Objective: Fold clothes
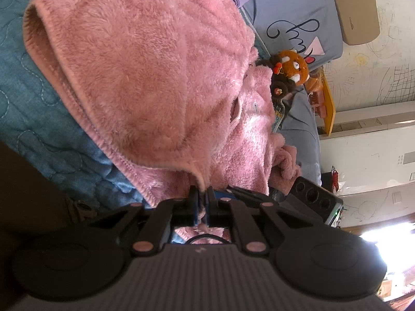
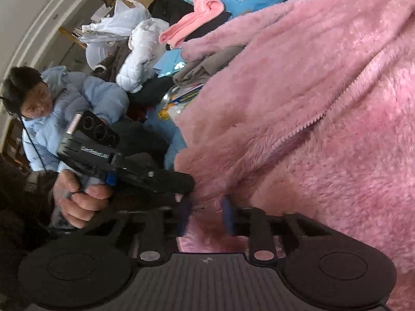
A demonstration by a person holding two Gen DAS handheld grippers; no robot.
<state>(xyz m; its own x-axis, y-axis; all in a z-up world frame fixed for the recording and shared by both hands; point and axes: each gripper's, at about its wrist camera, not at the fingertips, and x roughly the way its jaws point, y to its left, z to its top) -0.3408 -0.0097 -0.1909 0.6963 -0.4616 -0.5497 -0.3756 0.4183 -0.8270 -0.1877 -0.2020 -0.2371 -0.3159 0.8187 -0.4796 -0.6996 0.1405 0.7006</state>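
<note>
The pink fleece jacket [image 1: 155,77] fills the middle of the left wrist view, lying on a blue quilt [image 1: 31,108]. The left claw [image 1: 201,194], at lower centre, is pinched tight on the jacket's hem. In the right wrist view the right claw [image 2: 206,207] stands partly open, blurred, with fleece between its fingers; whether they press it I cannot tell.

Pink fleece jacket [image 1: 155,77], bunched, unzipped
</note>
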